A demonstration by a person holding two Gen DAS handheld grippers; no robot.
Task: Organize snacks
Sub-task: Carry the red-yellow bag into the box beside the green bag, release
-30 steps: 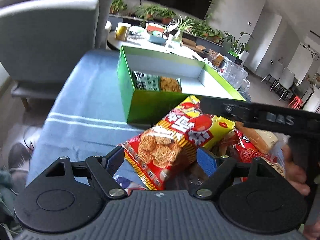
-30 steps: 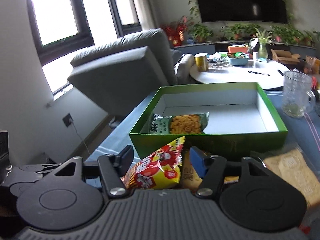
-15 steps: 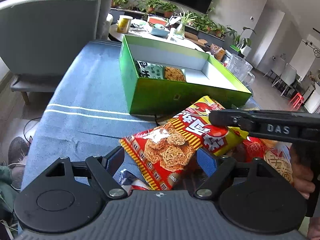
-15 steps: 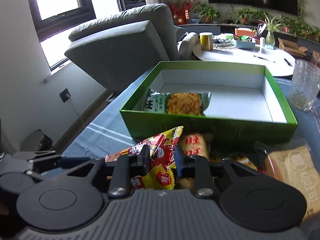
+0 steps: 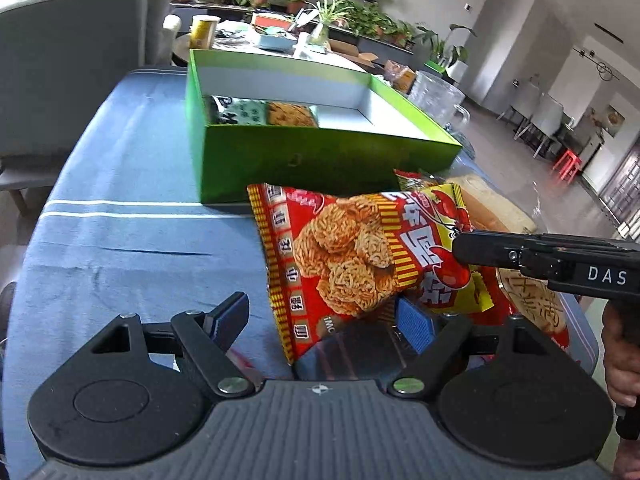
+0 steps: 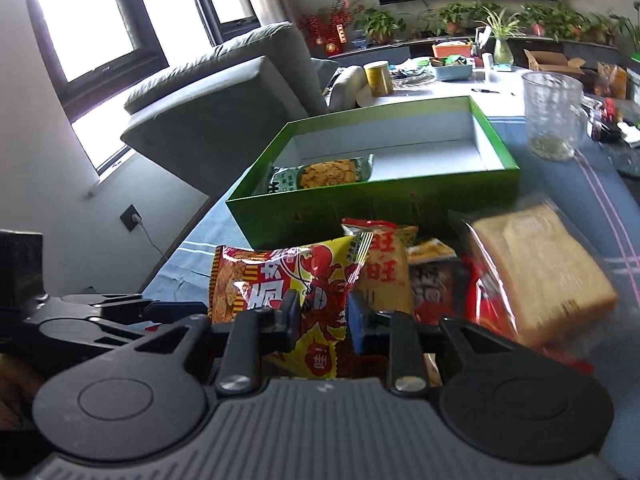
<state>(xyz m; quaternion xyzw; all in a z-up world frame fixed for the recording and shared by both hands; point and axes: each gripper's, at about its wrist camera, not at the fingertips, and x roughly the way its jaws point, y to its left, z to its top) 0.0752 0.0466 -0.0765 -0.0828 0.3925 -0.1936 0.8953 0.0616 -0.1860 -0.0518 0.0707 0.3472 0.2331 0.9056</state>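
A red and yellow noodle-snack bag (image 5: 352, 248) lies tilted on the blue tablecloth in front of the green box (image 5: 320, 156). My right gripper (image 6: 323, 318) is shut on the bag's yellow end (image 6: 316, 292). In the left wrist view it reaches in from the right, its tip (image 5: 460, 248) pinching that end. My left gripper (image 5: 320, 320) is open, and the bag's lower red corner hangs over the gap near the blue right pad (image 5: 412, 324). One green snack pack (image 6: 320, 174) lies inside the box at its left end.
More snack packs (image 6: 388, 272) and a bagged loaf of bread (image 6: 540, 272) lie right of the held bag. A glass mug (image 6: 554, 120) stands beside the box. A grey armchair (image 6: 224, 112) and a cluttered white round table (image 6: 440, 88) are behind.
My right gripper's jaws closed on the bag's yellow end. The bag swung from standing between my left fingers to lying farther right, and both views sank a little toward the table.
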